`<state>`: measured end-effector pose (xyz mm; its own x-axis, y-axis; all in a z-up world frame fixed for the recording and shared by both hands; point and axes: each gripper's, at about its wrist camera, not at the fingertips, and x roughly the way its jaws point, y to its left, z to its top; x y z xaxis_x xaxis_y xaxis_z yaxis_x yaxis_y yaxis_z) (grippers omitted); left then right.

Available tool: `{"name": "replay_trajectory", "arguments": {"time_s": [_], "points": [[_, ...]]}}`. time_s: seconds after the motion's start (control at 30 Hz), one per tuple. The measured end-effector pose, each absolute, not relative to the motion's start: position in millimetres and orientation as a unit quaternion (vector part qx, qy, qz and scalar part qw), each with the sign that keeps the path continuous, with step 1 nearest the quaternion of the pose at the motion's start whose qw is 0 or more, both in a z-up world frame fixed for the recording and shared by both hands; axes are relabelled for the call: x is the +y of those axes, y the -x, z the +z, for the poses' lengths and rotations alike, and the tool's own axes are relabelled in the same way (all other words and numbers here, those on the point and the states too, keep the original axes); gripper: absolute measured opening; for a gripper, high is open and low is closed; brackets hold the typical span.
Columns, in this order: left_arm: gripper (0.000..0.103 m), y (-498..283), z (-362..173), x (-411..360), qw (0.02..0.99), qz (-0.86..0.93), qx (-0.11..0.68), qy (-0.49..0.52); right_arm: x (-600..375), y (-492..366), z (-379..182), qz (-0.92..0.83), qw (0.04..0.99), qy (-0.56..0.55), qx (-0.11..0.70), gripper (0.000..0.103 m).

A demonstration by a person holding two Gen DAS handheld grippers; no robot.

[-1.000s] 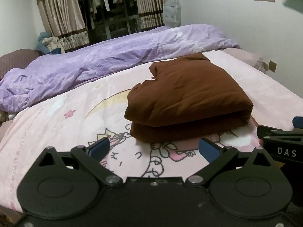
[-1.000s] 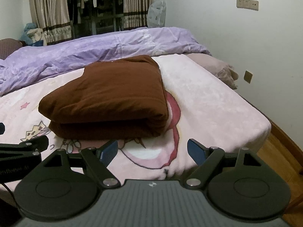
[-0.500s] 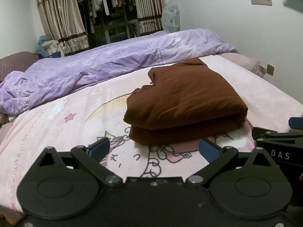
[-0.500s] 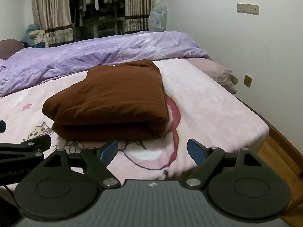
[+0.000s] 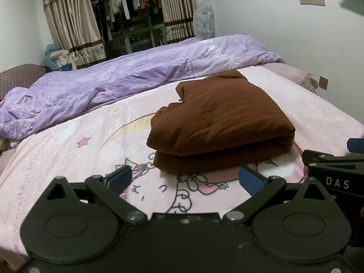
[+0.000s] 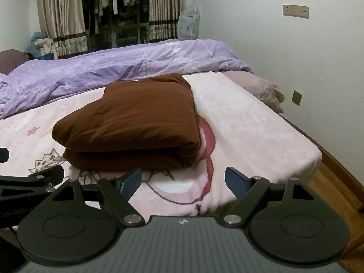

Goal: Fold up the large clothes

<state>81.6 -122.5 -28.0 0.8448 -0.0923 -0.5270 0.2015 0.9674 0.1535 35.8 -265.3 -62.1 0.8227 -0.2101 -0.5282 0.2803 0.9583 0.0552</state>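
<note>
A brown garment (image 5: 218,122) (image 6: 134,122) lies folded in a thick two-layer stack on the pink cartoon blanket (image 5: 91,150) (image 6: 250,132) of the bed. My left gripper (image 5: 185,179) stands open just in front of the stack's near edge, with nothing between its blue-padded fingers. My right gripper (image 6: 183,182) is open too, empty, in front of the stack's near right corner. Neither gripper touches the cloth. The right gripper's side shows at the right edge of the left wrist view.
A crumpled purple duvet (image 5: 118,79) (image 6: 113,72) runs across the far half of the bed. A pillow (image 6: 266,91) lies by the right wall. The bed's right edge drops to a wooden floor (image 6: 336,186). Curtains and hanging clothes (image 5: 127,11) stand behind.
Both grippers have drawn back and risen a little from the folded stack, so it sits smaller and farther in both views. The stack has not moved.
</note>
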Motion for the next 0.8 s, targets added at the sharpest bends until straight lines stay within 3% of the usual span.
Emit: {"name": "replay_trajectory", "arguments": {"time_s": [0.8], "points": [[0.103,-76.2,-25.3,-120.9,0.957,-0.083,0.261,-0.092,-265.1,-34.8,-61.8,-0.13,0.952,-0.066,0.268,0.097]]}}
